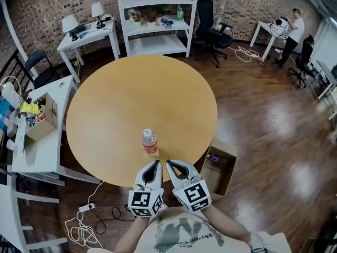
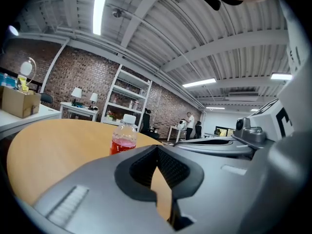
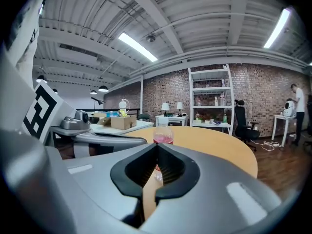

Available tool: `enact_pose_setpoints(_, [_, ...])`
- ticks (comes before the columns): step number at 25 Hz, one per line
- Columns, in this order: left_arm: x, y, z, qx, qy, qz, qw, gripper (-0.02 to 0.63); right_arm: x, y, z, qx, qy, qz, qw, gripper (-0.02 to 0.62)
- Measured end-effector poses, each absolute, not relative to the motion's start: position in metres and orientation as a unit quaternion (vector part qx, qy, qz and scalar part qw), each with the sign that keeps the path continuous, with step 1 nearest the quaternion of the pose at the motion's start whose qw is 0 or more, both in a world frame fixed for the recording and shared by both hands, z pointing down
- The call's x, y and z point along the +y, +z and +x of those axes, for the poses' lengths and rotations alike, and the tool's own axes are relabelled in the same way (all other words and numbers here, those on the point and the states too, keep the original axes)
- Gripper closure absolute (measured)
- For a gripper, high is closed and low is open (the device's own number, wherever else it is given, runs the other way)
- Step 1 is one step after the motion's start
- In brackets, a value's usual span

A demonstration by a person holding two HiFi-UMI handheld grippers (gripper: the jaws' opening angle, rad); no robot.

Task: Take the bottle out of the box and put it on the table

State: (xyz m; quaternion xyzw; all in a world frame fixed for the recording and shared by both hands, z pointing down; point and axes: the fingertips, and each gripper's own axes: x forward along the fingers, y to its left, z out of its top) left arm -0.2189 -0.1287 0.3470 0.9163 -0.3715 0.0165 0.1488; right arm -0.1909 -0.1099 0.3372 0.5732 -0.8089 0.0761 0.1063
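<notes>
Head view: left gripper and right gripper, side by side, jaws together, empty, face the bottle.

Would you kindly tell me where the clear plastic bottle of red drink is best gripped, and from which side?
Likely the round body of the clear plastic bottle, below its white cap, coming level from the round wooden table's near edge: it stands upright, nothing beside it.

The bottle shows a white cap and red liquid on a tan table. At four o'clock from it, the box is brown. The grey left gripper and right gripper bear black-and-white square markers.
</notes>
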Motion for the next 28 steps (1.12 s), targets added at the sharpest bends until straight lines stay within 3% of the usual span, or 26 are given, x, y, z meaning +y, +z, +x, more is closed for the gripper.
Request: enact_pose_setpoints(28, [-0.113,0.352,-0.219,-0.368,0.027,0.919,0.141,0.606,-0.089,0.345,-0.192,-0.814,0.111,0.562,0.091,0.595])
